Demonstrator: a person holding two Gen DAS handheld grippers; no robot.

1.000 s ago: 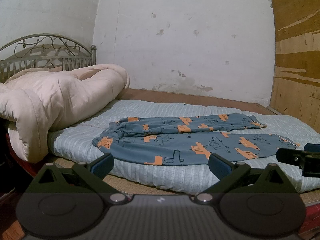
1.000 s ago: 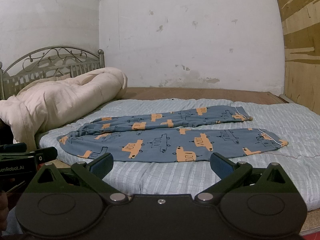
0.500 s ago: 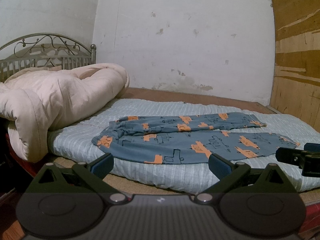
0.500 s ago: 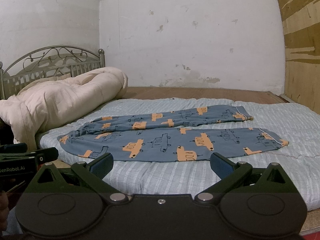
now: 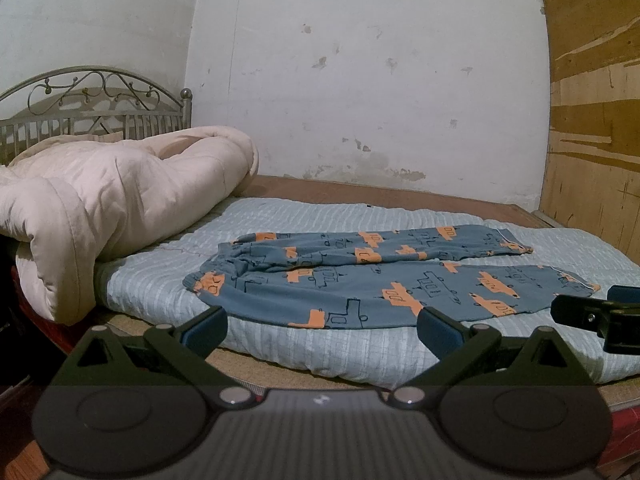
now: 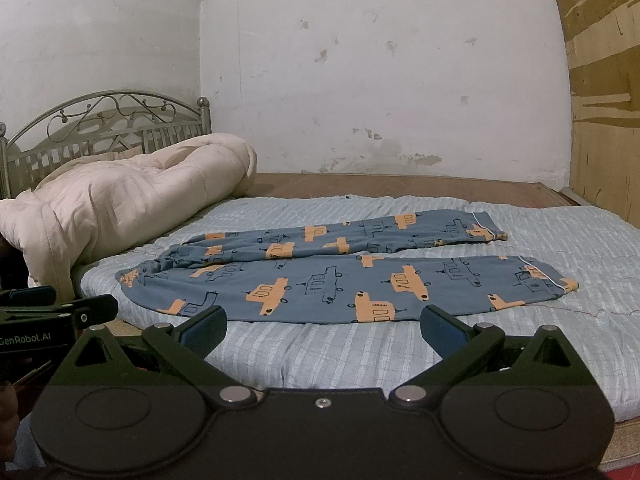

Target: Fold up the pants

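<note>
The mattress [image 6: 400, 352] carries the blue pants [image 6: 340, 276], spread flat beside the rolled quilt [image 5: 100, 208], unmoved since earlier; the left gripper [image 5: 322, 326] and right gripper [image 6: 322, 326] still hover before them, jaws spread wide, holding nothing

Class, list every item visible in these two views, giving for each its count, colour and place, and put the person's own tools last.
pants: one pair, blue with orange vehicle print, spread flat on the mattress, legs pointing right.
mattress pad: one, pale blue striped, on the bed.
comforter: one, cream, bundled at the left end of the bed.
headboard: one, grey metal scrollwork, behind the comforter.
bed platform: one, brown, showing behind the mattress pad.
wall: white, stained, behind the bed.
wood panel: brown, at right.
left hand-held gripper: one, black with blue pads, open, short of the pants.
right hand-held gripper: one, same colours, open, short of the pants.
</note>
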